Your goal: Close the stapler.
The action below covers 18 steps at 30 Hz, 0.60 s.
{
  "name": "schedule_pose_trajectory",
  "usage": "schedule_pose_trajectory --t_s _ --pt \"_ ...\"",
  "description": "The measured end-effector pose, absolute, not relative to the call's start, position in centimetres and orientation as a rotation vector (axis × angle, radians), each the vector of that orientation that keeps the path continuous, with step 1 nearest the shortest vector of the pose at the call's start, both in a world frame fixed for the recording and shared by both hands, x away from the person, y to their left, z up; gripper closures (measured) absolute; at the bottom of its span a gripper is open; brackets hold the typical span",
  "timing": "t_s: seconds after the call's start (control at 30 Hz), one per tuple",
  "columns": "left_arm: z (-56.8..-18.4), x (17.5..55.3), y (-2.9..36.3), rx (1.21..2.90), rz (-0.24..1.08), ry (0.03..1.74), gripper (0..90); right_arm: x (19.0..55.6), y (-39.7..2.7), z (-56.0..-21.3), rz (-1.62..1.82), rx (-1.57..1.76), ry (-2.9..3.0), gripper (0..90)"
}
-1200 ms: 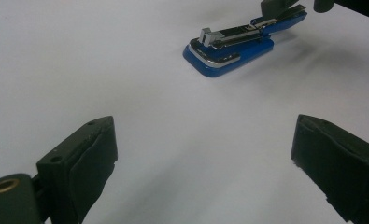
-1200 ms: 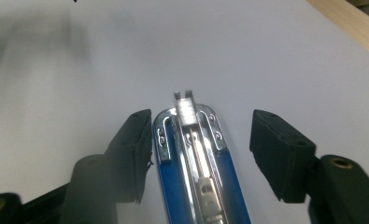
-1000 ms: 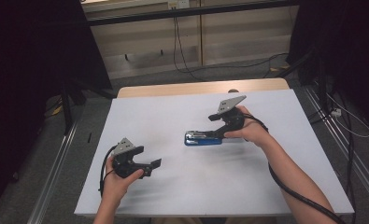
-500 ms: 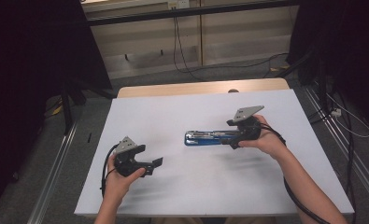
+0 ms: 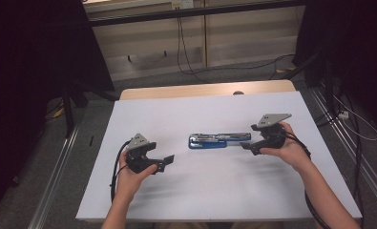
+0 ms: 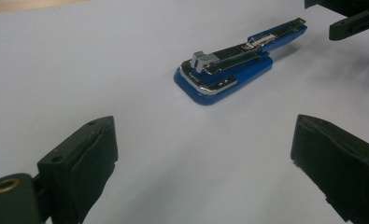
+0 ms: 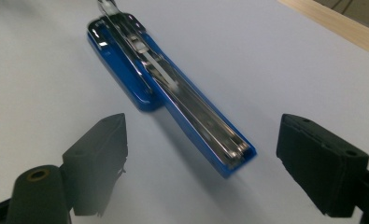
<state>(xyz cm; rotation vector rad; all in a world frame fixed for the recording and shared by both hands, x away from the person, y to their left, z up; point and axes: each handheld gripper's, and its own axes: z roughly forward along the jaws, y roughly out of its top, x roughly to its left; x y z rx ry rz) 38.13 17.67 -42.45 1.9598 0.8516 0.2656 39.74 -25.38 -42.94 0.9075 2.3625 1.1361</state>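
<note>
White desk [image 5: 210,191] top, near edge closest to the person. L hand-held gripper [image 5: 169,161] sits low on the L side, jaws spread wide apart w/ nothing between them — pointed across toward the middle. Farther in, approx. centre of the desk, blue stapler [image 5: 213,140] lies swung open flat, metal staple rail up, its thin end toward the R. R hand-held gripper [image 5: 246,145] is just beside that thin end — jaws have just been opening, now stand wide apart; stapler tip lies between and ahead of them, pads not touching it. Beyond: wood desk edge [image 5: 205,90], then cables [image 5: 186,52] on the floor.
</note>
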Motion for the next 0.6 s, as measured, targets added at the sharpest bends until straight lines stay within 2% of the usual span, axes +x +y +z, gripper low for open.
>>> schedule_pose_trajectory --t_s 0.23,0.5,0.57,0.6 --pt "-42.8 38.9 16.4 1.986 0.257 0.834 9.3 39.2 -26.6 -43.8 1.109 0.970 2.337 16.9" --pt "-42.7 39.4 15.9 1.985 0.252 0.835 12.6 38.2 -27.8 -44.3 1.101 1.018 2.296 22.2" --pt "-42.8 39.5 15.8 1.990 0.258 0.834 14.9 38.0 -28.0 -44.3 1.096 1.019 2.287 26.3" --pt "-42.8 39.5 15.7 1.992 0.261 0.836 16.7 37.9 -28.2 -44.3 1.080 1.034 2.291 31.6"
